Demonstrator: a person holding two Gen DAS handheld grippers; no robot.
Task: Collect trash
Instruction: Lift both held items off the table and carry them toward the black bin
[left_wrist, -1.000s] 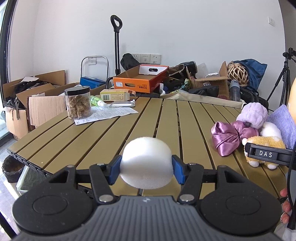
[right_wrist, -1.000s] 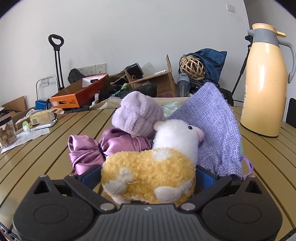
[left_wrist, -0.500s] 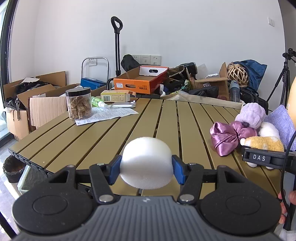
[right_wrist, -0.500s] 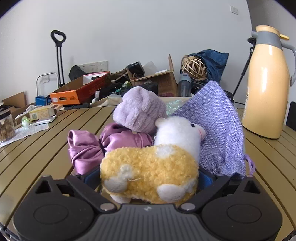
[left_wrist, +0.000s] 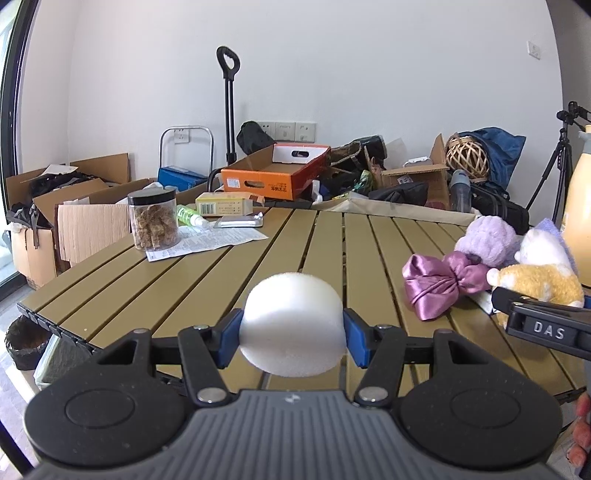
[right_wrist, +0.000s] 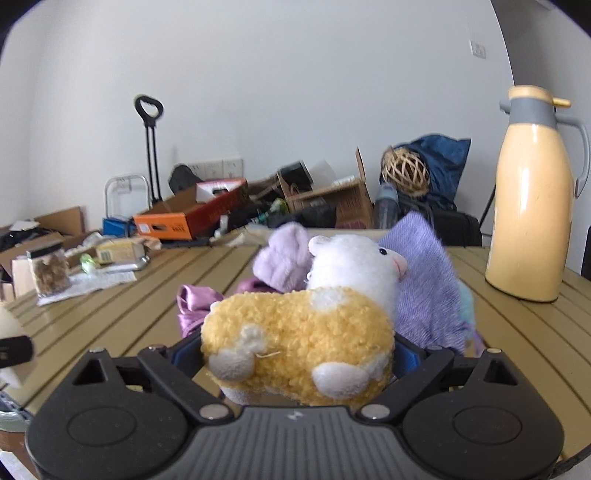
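Observation:
A white foam ball (left_wrist: 293, 325) sits between the blue pads of my left gripper (left_wrist: 293, 339), which is shut on it just above the near edge of the slatted table (left_wrist: 221, 280). A yellow-and-white plush sheep (right_wrist: 295, 332) fills my right gripper (right_wrist: 295, 354). Its jaws are closing, and the pads press the sheep's flanks. In the left wrist view the sheep (left_wrist: 535, 280) shows at the far right, with one of the right gripper's fingers (left_wrist: 543, 328) in front of it. A dark bin (left_wrist: 26, 343) stands on the floor, left of the table.
A purple satin bow (left_wrist: 436, 284), a lilac plush (left_wrist: 487, 240) and a lilac pouch (right_wrist: 424, 288) lie behind the sheep. A yellow thermos (right_wrist: 528, 221) stands far right. A snack jar (left_wrist: 155, 221) on a paper sheet is at the far left. Cardboard boxes crowd the floor behind.
My right gripper has shifted and tilted with the sheep staying between its jaws, so the satin bow is now mostly hidden behind it. The left gripper and foam ball have not moved.

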